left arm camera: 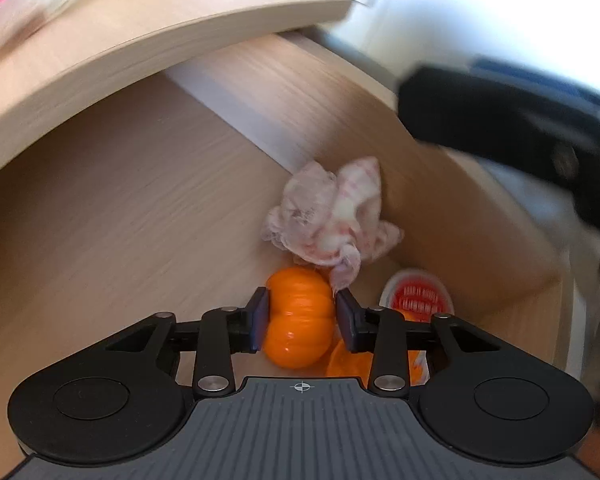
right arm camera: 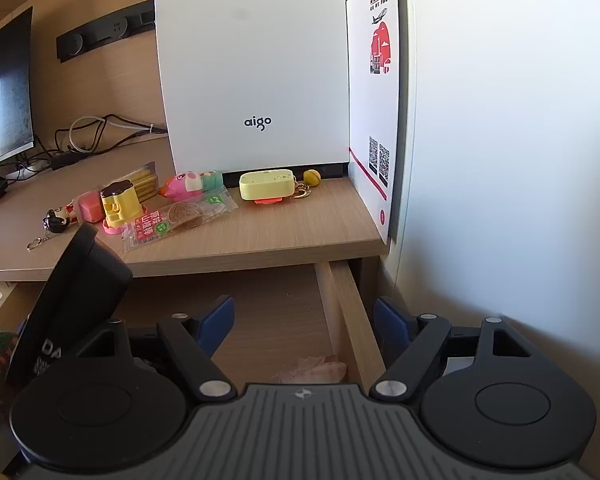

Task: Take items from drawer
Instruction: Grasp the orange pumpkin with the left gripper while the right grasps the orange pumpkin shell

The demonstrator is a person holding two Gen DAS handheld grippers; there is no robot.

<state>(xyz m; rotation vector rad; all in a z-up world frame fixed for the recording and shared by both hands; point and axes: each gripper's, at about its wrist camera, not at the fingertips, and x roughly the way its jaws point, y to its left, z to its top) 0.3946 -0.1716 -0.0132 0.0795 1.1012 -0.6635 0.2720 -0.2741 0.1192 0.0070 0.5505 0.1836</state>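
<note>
A: Where is the pumpkin?

B: The small orange toy pumpkin [left arm camera: 298, 316] sits on the floor of the open drawer [left arm camera: 120, 208], near its right wall. The left gripper [left arm camera: 300, 316] reaches down into the drawer from above, and its two blue-padded fingers [left arm camera: 259, 320] press on the pumpkin's sides, so it is clamped on the toy.

A: What lies around it?

B: A crumpled white-and-pink cloth [left arm camera: 332, 216] lies just beyond it, one corner touching the pumpkin's top. Just to the right is a packet with a round red label [left arm camera: 418, 298]; its white print is too small to read. Something orange lies under the gripper's right finger, but I cannot tell what it is.

A: And the other hand?

B: The right gripper [right arm camera: 304, 320] hangs over the drawer's right side rail [right arm camera: 350, 320], level, fingers spread wide with nothing between them.

A: Any writing?

B: On the desktop [right arm camera: 300, 232] stands a white case [right arm camera: 252, 64] marked "aigo". A clear snack bag [right arm camera: 178, 220] carries red and green labels with Chinese characters. A white poster [right arm camera: 376, 92] shows red graphics and two QR codes. A black object [right arm camera: 66, 304] at left shows the letters "DA".
</note>
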